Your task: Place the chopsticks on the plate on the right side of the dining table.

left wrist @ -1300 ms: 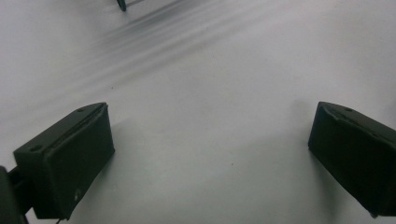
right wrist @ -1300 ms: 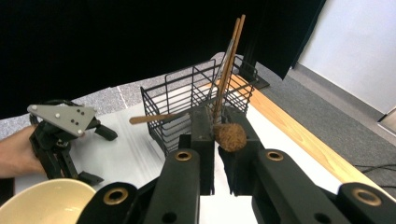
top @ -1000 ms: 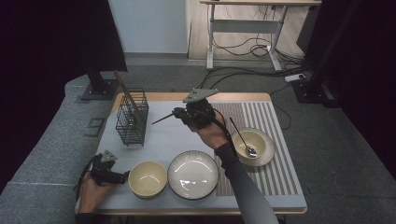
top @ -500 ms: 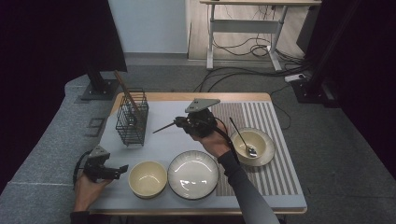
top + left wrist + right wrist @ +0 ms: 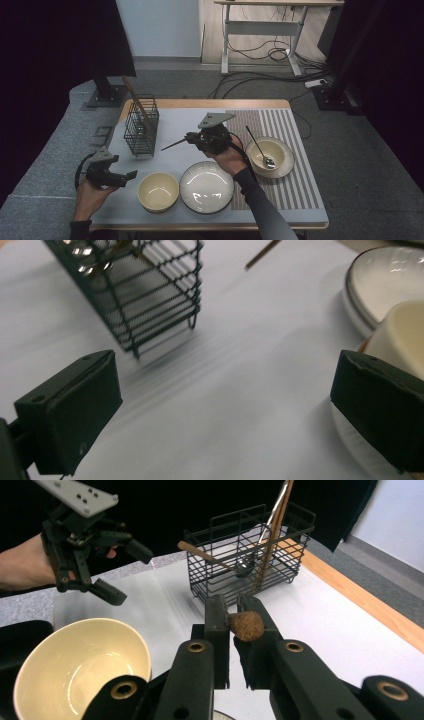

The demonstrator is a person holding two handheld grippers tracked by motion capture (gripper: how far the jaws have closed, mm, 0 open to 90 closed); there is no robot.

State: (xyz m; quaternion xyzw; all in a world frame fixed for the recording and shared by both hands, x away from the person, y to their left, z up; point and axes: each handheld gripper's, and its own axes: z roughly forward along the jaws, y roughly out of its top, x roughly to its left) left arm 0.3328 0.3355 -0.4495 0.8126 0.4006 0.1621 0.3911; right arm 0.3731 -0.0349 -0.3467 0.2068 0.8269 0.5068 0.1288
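High view, starting at the near edge: a cream ceramic bowl [image 5: 158, 191] and a white round plate with a dark rim [image 5: 207, 186] sit side by side on the pale grey mat [image 5: 175, 122] that covers the wooden table [image 5: 280, 104]. At the near left corner, the left gripper [image 5: 131, 175] is held above the mat's edge, pointing toward the cream bowl; in the left gripper view its two black jaws stand wide apart with nothing between them, only bare mat ahead. Just past the plate, the right gripper [image 5: 190, 138] is clamped nearly shut on a thin brown wooden stick [image 5: 174, 144], which juts out to the left, tilted slightly down, with its tip near the black wire-mesh basket [image 5: 141, 127] but apart from it. In the right gripper view the stick's rounded brown butt end [image 5: 246, 625] shows pinched between the jaw tips, and its far end points at the basket. That basket holds another upright wooden stick [image 5: 134, 96] and a metal utensil [image 5: 244, 568]. To the right, on the striped placemat [image 5: 280, 135], a second pale bowl [image 5: 271, 156] holds a metal spoon [image 5: 261, 149].
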